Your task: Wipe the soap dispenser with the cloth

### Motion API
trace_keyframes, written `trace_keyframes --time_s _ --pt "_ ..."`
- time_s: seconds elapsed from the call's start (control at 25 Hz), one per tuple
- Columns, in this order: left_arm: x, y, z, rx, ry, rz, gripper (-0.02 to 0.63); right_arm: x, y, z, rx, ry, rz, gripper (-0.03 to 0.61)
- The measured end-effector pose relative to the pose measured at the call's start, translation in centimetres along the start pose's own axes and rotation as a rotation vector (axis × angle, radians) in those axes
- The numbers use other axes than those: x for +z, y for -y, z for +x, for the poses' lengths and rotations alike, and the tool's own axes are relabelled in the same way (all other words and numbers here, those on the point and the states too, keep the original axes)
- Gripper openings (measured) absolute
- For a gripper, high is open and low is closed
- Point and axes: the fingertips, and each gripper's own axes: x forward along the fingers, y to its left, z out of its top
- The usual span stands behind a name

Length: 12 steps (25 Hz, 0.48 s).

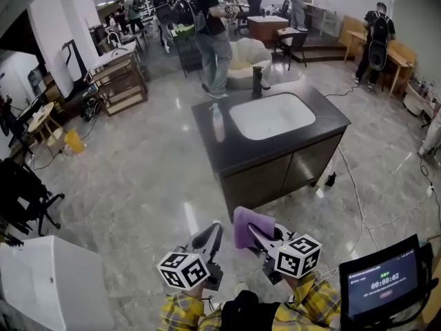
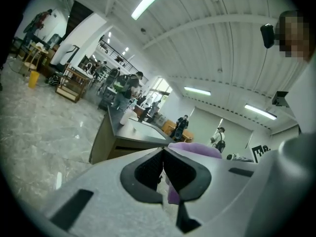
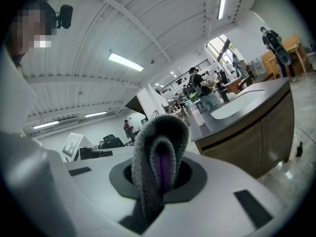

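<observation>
Purple cloth (image 1: pixel 242 225) sits folded and clamped in my right gripper (image 1: pixel 255 234), low in front of me and well apart from the soap dispenser (image 1: pixel 218 123). That pale bottle stands upright on the dark worktop (image 1: pixel 231 156), just left of the white basin (image 1: pixel 272 116), with a black faucet (image 1: pixel 256 81) behind the basin. My left gripper (image 1: pixel 213 232) is pressed together on nothing, just beside the right one.
</observation>
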Motion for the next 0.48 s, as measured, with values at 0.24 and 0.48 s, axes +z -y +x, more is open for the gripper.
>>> trace_keyframes --time_s 0.24,0.48 --pt "1.1 -3.0 0.8 -0.025 -0.024 0.006 0.005 0.8 0.6 2.9 -0.030 0.026 -0.005 0.041" --pt "1.3 -4.1 2.7 -0.030 -0.034 -0.007 0.005 1.7 2.5 4.3 -0.050 0.017 -0.003 0.043"
